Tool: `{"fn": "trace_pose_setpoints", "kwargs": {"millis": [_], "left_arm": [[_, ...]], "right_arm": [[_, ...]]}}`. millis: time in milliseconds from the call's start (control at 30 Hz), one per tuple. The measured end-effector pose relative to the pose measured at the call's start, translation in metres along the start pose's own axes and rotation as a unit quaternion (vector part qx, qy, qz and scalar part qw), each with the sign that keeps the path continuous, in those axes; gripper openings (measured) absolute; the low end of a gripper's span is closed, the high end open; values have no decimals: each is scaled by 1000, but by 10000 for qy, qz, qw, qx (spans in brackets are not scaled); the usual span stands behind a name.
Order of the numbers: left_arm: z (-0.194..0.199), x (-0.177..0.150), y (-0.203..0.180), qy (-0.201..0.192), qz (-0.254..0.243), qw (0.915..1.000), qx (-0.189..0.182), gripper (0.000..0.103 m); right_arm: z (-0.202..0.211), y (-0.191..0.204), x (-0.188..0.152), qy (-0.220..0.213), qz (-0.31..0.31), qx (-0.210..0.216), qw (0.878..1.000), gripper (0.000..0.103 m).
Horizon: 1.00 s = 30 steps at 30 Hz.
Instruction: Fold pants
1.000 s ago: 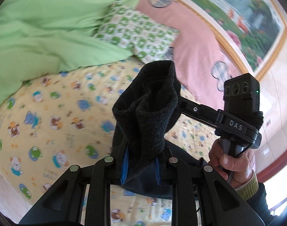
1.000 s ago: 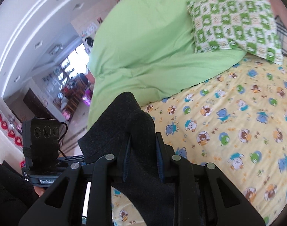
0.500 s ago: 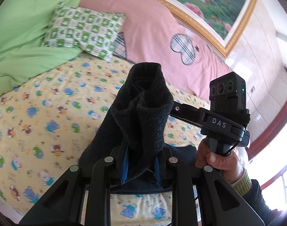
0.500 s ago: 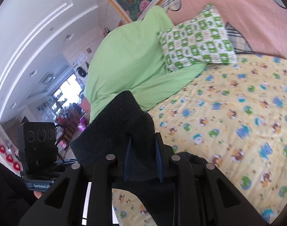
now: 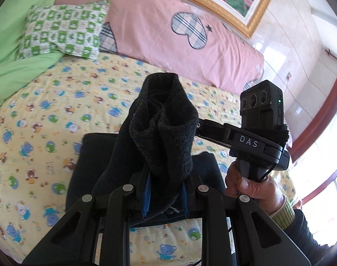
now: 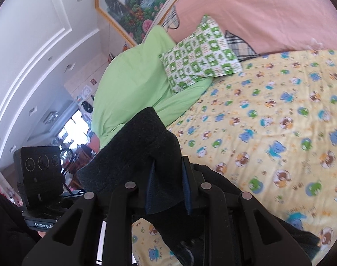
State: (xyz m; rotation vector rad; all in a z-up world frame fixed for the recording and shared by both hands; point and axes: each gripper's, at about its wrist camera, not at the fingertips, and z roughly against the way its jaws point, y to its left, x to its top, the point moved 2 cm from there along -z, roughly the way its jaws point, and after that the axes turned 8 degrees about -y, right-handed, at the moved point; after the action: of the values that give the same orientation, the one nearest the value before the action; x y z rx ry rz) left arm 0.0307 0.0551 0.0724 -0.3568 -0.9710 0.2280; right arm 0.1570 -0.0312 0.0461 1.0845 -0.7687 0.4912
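The dark pants [image 5: 166,133] are lifted at one end, and the rest lies folded flat on the yellow cartoon-print bed sheet [image 5: 46,122]. My left gripper [image 5: 165,190] is shut on a bunched fold of the fabric that stands up between its blue pads. My right gripper [image 6: 167,190] is likewise shut on the pants [image 6: 135,153], a thick fold rising over its fingers. In the left wrist view the right gripper's body sits at the right, held by a hand [image 5: 250,184]. The left gripper's body shows at lower left in the right wrist view.
A green quilt [image 6: 133,73] is heaped at the bed's far side with a green-and-white checked pillow [image 6: 199,55] on it. A pink cover with plaid hearts [image 5: 168,22] lies along the headboard under a framed flower painting [image 6: 128,0]. Yellow sheet spreads right.
Both grippers have carried the held end of the pants across the bed and rolled somewhat. The flat folded part of the pants has come into view below the left gripper.
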Motion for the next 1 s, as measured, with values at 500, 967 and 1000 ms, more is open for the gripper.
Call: {"fn": "trace_pose_setpoints", "kwargs": {"millis": [500, 967, 1000], "left_arm": [[-59, -24, -38, 450, -586, 9973, 39, 22], [-71, -39, -53, 642, -894, 9938, -146, 33], [-71, -41, -53, 655, -886, 9938, -181, 33]], "right_arm": [[44, -51, -19, -217, -432, -322, 9983, 24], [75, -72, -33, -462, -854, -668, 9930, 31], [83, -73, -33, -554, -887, -754, 9917, 31]]}}
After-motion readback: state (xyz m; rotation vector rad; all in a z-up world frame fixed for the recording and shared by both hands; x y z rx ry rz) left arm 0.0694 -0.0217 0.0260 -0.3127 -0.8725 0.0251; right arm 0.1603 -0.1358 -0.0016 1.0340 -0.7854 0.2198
